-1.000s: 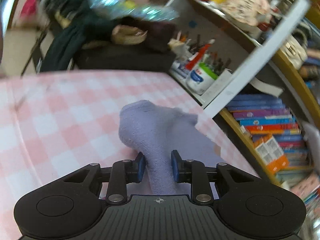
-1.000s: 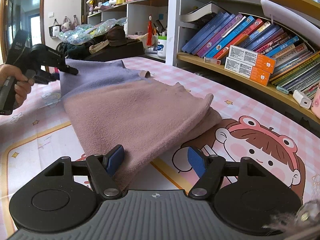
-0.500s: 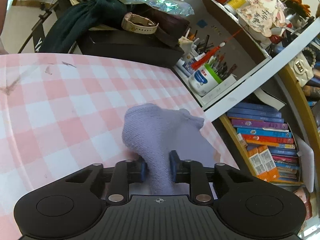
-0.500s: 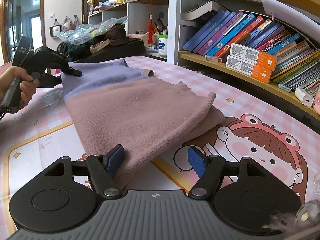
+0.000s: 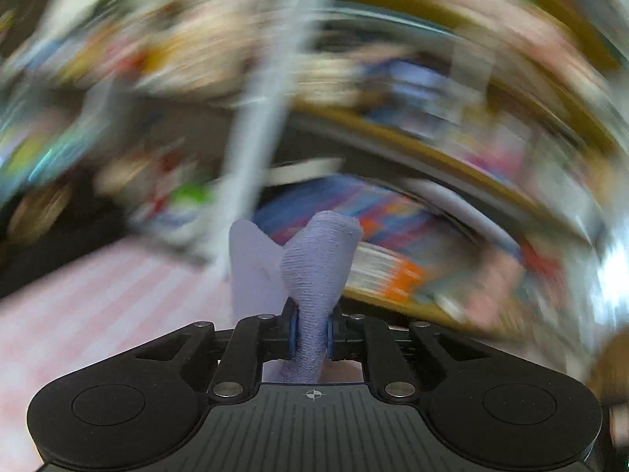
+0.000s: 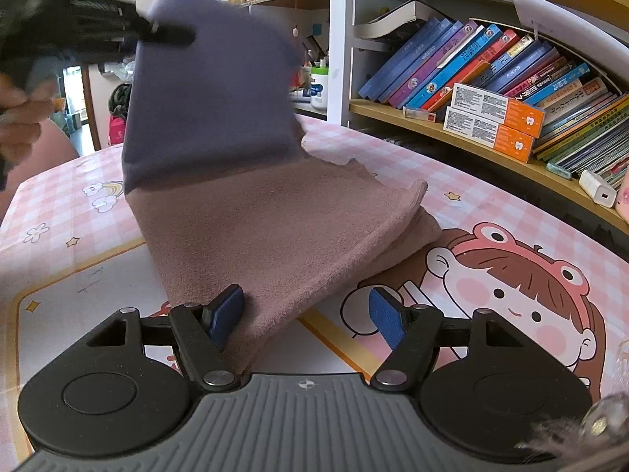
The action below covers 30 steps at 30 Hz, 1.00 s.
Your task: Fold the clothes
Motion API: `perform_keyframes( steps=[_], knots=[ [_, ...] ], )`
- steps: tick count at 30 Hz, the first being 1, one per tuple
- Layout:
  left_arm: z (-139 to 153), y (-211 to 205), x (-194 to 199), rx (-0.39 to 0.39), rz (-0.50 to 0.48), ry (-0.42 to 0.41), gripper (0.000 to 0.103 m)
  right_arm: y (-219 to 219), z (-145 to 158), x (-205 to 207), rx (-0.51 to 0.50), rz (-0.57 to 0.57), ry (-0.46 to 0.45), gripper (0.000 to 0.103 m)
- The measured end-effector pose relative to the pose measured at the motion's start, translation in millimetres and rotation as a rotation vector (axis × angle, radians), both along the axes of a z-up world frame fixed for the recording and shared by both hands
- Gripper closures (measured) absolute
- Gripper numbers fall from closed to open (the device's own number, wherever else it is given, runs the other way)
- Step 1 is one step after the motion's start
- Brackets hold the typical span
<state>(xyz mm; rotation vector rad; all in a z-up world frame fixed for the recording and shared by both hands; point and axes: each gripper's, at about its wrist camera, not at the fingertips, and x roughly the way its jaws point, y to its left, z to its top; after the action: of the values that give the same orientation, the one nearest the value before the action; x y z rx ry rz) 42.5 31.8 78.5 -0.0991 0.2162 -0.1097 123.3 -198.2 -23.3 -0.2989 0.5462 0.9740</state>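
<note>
A knit garment (image 6: 251, 212), purple at the far end and dusty pink at the near end, lies on the pink checked table (image 6: 511, 212). My left gripper (image 5: 310, 332) is shut on the purple end (image 5: 318, 271) and holds it high above the table; in the right wrist view it shows at upper left (image 6: 157, 31), blurred. My right gripper (image 6: 306, 312) is open, low over the table, with the pink near edge of the garment lying between its blue pads (image 6: 387, 318).
A bookshelf (image 6: 491, 90) full of books and boxes runs along the table's far right edge. A white shelf post (image 6: 340, 51) and a jar (image 6: 319, 92) stand behind the garment. The tablecloth has a cartoon girl print (image 6: 519, 295).
My left gripper has swung sharply upward and towards the bookshelf with the purple end, lifting that half off the table. The left view is now motion-blurred. The right gripper has stayed put.
</note>
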Motion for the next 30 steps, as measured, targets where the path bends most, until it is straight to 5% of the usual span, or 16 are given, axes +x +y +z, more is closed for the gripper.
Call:
perform_keyframes(
  steps=[2, 4, 9, 15, 19, 25, 30],
  knots=[
    [-9.5, -44.8, -4.2, 0.207, -0.142, 0.022, 0.089, -0.3, 0.3, 0.4, -0.003, 0.003, 0.004, 0.034],
    [-31.6, -79.9, -2.0, 0.369, -0.271, 0.129, 0.088, -1.7, 0.3, 2.5, 0.003, 0.005, 0.022, 0.035],
    [-70.9, -109.8, 2.1, 0.541, -0.322, 0.264, 0.082, -8.5, -1.0, 12.7, 0.037, 0.001, 0.105, 0.035],
    [-65.2, -113.4, -6.5, 0.531, -0.333, 0.248, 0.066, -18.2, -3.1, 16.6, 0.081, -0.006, 0.163, 0.034],
    [-66.6, -107.6, -19.1, 0.474, -0.404, 0.26, 0.035, -35.1, -3.1, 14.9, 0.113, -0.005, 0.192, 0.033],
    [-61.8, -92.5, -45.1, 0.387, -0.477, 0.239, 0.034, -60.7, 3.6, 10.4, 0.174, -0.034, 0.196, 0.031],
    [-30.9, -56.9, -53.7, 0.287, -0.457, 0.132, 0.026, -82.5, -1.3, 17.1, 0.322, -0.125, 0.308, 0.031]
  ],
)
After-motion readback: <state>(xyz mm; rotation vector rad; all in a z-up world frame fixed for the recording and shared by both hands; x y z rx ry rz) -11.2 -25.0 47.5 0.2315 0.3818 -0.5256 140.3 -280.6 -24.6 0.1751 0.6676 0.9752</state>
